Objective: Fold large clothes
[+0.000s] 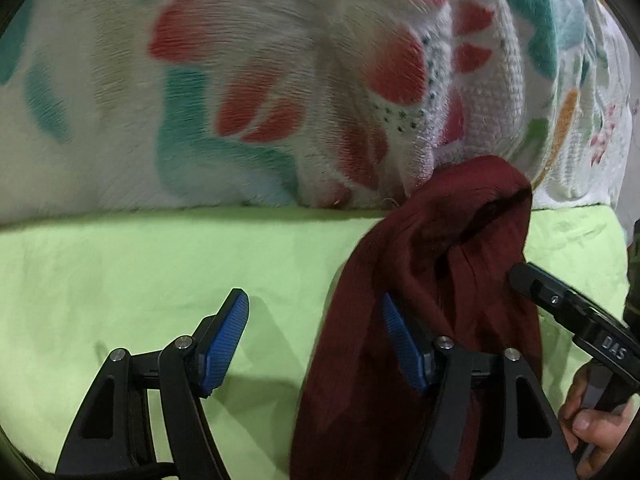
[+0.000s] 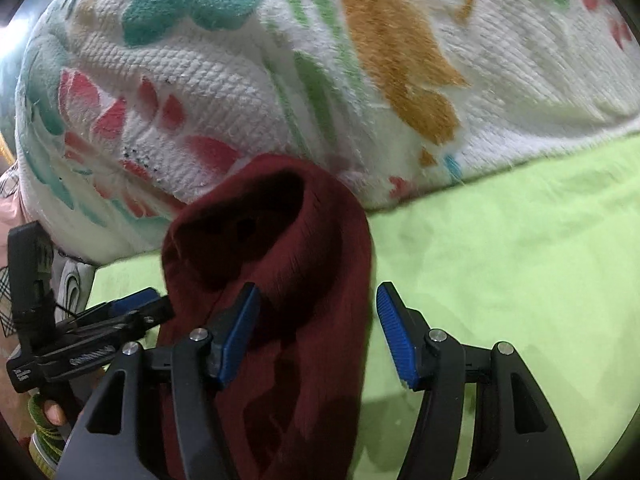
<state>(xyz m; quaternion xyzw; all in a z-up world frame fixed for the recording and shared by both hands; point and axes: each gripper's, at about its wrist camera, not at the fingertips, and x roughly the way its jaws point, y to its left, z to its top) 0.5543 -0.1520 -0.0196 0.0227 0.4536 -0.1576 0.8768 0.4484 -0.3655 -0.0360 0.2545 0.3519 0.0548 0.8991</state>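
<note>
A dark red garment [image 1: 420, 300] lies bunched in a long heap on the light green sheet [image 1: 140, 272]; it also shows in the right wrist view [image 2: 288, 280]. My left gripper [image 1: 316, 336] is open, its blue-padded fingers apart, the right finger [image 1: 400, 344] against the garment's left edge. My right gripper [image 2: 318, 332] is open, with the cloth lying between and over its left finger [image 2: 236, 336]. The right gripper also shows in the left wrist view [image 1: 568, 312] touching the garment's right side. The left gripper appears at the left of the right wrist view [image 2: 132, 308].
A thick white blanket with red, teal and orange flower print [image 1: 300, 80] is piled along the far side of the sheet, right behind the garment; it fills the top of the right wrist view [image 2: 360, 60]. Green sheet extends left [image 1: 100, 280] and right [image 2: 520, 260].
</note>
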